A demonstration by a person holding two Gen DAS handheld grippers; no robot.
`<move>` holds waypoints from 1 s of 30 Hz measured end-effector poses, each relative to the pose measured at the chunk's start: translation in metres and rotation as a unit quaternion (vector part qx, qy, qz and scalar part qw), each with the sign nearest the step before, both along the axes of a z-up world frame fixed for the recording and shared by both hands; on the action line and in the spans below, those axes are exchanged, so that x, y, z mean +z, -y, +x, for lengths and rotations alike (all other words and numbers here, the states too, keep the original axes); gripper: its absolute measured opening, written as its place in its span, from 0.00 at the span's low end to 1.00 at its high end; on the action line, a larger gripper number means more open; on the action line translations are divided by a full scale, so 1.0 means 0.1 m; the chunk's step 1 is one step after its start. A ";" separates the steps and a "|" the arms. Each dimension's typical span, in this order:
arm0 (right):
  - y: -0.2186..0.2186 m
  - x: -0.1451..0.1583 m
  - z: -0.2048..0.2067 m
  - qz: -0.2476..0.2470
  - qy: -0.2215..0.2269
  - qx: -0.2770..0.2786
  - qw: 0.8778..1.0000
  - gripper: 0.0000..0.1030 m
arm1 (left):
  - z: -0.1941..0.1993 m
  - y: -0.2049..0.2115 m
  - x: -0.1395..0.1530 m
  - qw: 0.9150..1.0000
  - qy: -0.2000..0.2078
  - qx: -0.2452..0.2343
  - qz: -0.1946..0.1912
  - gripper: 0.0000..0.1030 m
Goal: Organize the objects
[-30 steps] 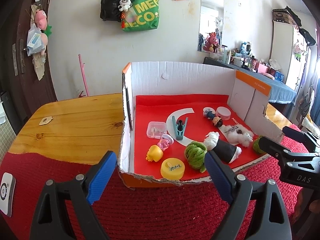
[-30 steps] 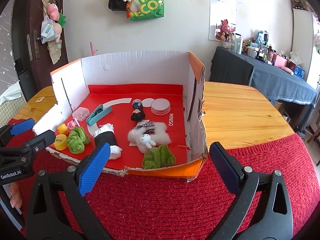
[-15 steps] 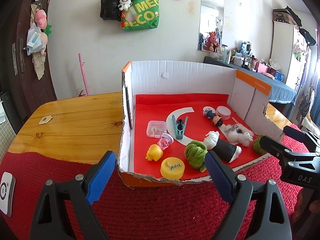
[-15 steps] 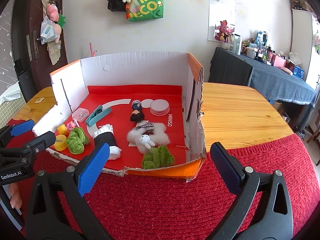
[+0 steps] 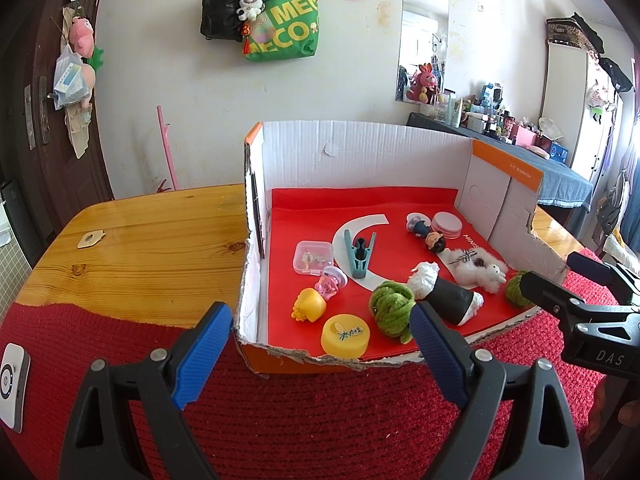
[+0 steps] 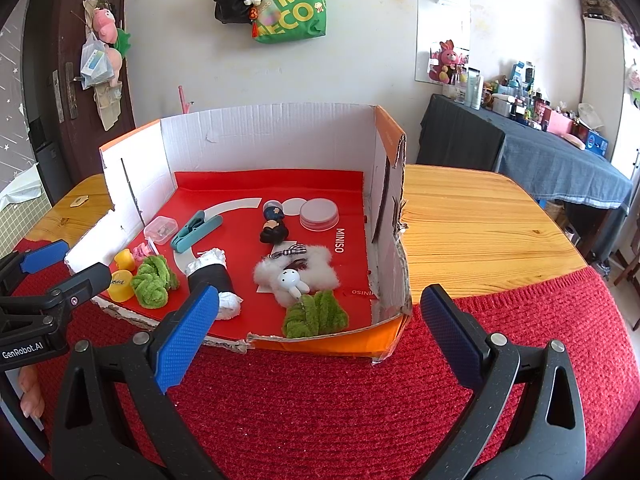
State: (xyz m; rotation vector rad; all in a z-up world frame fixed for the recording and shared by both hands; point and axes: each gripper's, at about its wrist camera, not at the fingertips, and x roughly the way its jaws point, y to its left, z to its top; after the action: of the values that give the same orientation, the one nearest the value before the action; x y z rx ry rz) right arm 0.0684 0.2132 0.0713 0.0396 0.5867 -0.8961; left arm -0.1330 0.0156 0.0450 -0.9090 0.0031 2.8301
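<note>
An open-fronted cardboard box [image 5: 360, 148] [image 6: 264, 136] with a red floor holds small items: a yellow round tin [image 5: 345, 335], a yellow toy [image 5: 309, 304], two green fuzzy balls [image 5: 392, 310] [image 6: 314, 314], a black-and-white cone figure [image 5: 446, 298] [image 6: 214, 280], a white fluffy plush [image 6: 298, 272], a teal clip [image 5: 359, 254], a clear case [image 5: 314, 258] and a round pink lid [image 6: 319, 213]. My left gripper [image 5: 320, 356] hangs open in front of the box's left corner, holding nothing. My right gripper [image 6: 316, 334] hangs open before the box's right front, also with nothing in it.
The box stands on a wooden table [image 6: 472, 216] whose near part is covered by a red knitted mat [image 6: 320, 400]. A small white device [image 5: 12, 376] lies on the mat at far left. A tan tag [image 5: 91, 239] rests on the wood.
</note>
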 end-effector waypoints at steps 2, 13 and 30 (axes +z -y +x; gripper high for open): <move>0.00 0.00 0.00 0.000 0.000 0.000 1.000 1.00 | 0.00 0.00 0.00 1.000 0.000 0.000 0.000 0.89; 0.00 0.00 0.00 -0.001 -0.002 0.002 1.000 1.00 | 0.00 0.00 0.00 1.000 0.001 0.000 0.000 0.89; -0.06 0.05 -0.09 -0.016 0.013 0.008 1.000 1.00 | 0.05 0.01 0.02 1.000 -0.011 0.002 0.001 0.89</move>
State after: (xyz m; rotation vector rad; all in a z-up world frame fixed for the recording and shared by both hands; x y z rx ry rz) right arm 0.0590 0.2188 0.0767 0.0169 0.5481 -0.8877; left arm -0.1275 0.0147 0.0467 -0.8791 0.0026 2.8424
